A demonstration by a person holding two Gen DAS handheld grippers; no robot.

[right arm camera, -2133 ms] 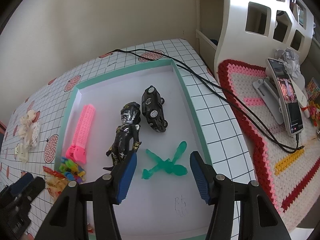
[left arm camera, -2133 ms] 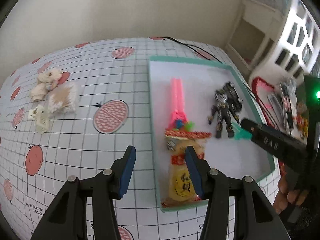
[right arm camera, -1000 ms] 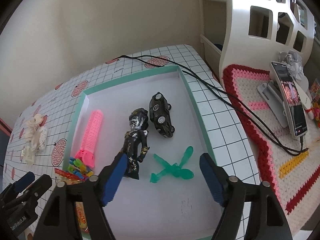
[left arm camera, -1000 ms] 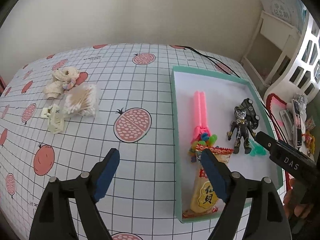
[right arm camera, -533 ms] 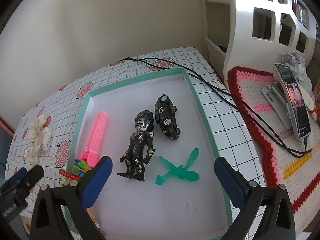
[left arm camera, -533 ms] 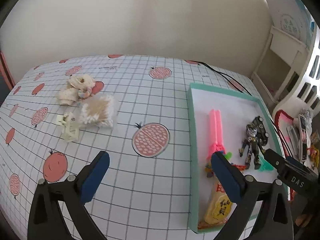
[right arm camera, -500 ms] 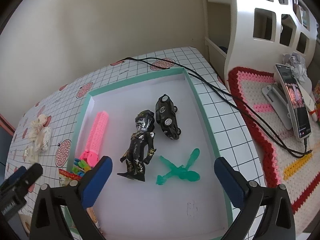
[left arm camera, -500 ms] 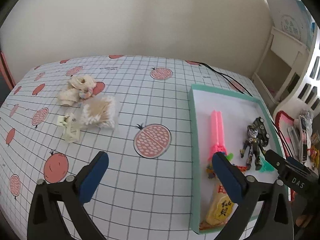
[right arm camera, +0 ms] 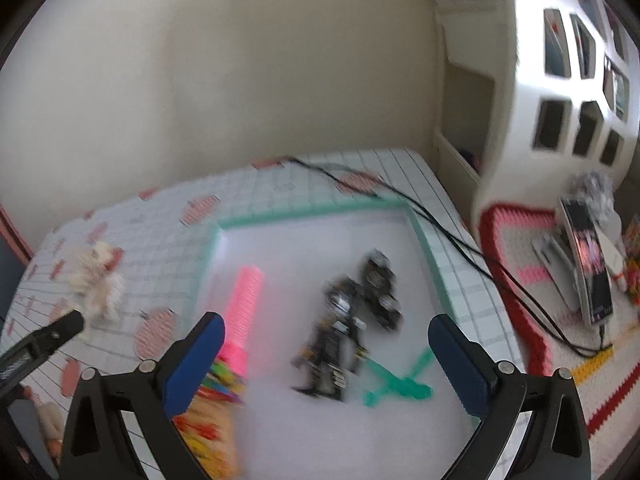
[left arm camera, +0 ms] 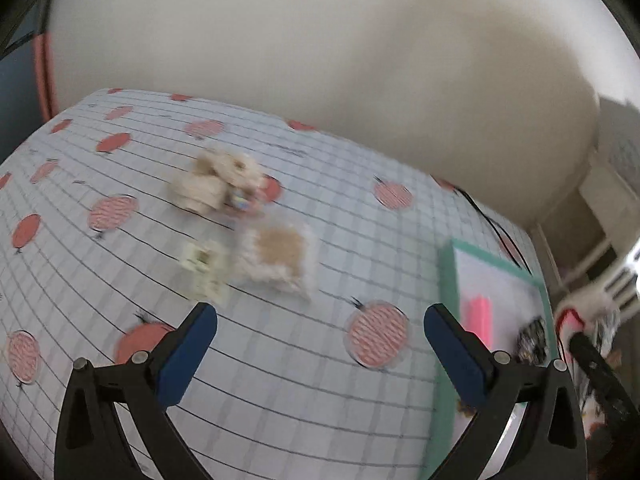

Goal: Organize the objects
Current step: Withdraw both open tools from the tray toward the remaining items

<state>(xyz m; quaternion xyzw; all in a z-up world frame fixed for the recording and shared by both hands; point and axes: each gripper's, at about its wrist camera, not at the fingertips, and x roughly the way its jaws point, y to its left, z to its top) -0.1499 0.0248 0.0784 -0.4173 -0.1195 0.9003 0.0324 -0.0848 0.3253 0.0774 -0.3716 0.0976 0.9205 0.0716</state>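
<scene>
Over the counter [left arm camera: 280,360], only the left view shows the beige clutter [left arm camera: 276,256]; only the right shows figure [right arm camera: 336,344], car [right arm camera: 380,288] and phone [right arm camera: 588,256]. Tray [right arm camera: 432,264] holds the toys. Both claws, left [left arm camera: 320,344] and right [right arm camera: 326,356], gape empty, having just widened.

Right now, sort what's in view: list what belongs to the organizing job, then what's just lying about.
Job:
- teal tray
- pink roller
- black figure
- toy car
- green propeller toy
- snack packet
- cotton swab pack
- cream hair clip
- cream scrunchies

Lying about:
- phone on stand
- black cable
- crochet mat
- white shelf
</scene>
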